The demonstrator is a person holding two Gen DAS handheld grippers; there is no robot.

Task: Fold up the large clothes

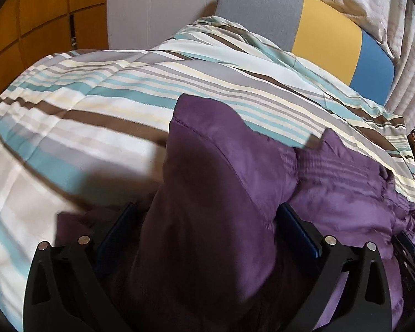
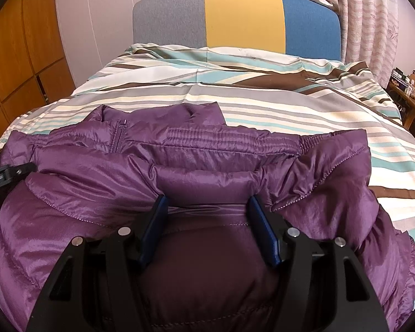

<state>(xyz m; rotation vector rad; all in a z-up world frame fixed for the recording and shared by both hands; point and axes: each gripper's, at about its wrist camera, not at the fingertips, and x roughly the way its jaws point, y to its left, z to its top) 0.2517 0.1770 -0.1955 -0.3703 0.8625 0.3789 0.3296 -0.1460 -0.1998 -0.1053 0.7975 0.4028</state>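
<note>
A purple puffer jacket (image 2: 207, 149) lies on the striped bed cover (image 2: 262, 102), collar and zip toward the headboard. My right gripper (image 2: 207, 207) has its blue fingers (image 2: 155, 221) wide apart around a thick padded fold of the jacket. My left gripper (image 1: 207, 215) likewise has its fingers (image 1: 296, 221) wide apart with a raised bulge of the purple jacket (image 1: 221, 166) between them. Part of the left gripper shows at the left edge of the right wrist view (image 2: 5, 175). The fingertips of both are partly hidden by fabric.
A grey, yellow and blue headboard (image 2: 243, 16) stands at the far end of the bed. Wooden cabinets (image 2: 19, 55) line the left wall. Curtains (image 2: 373, 22) hang at the right, with a cluttered wooden shelf (image 2: 412, 94) beside the bed.
</note>
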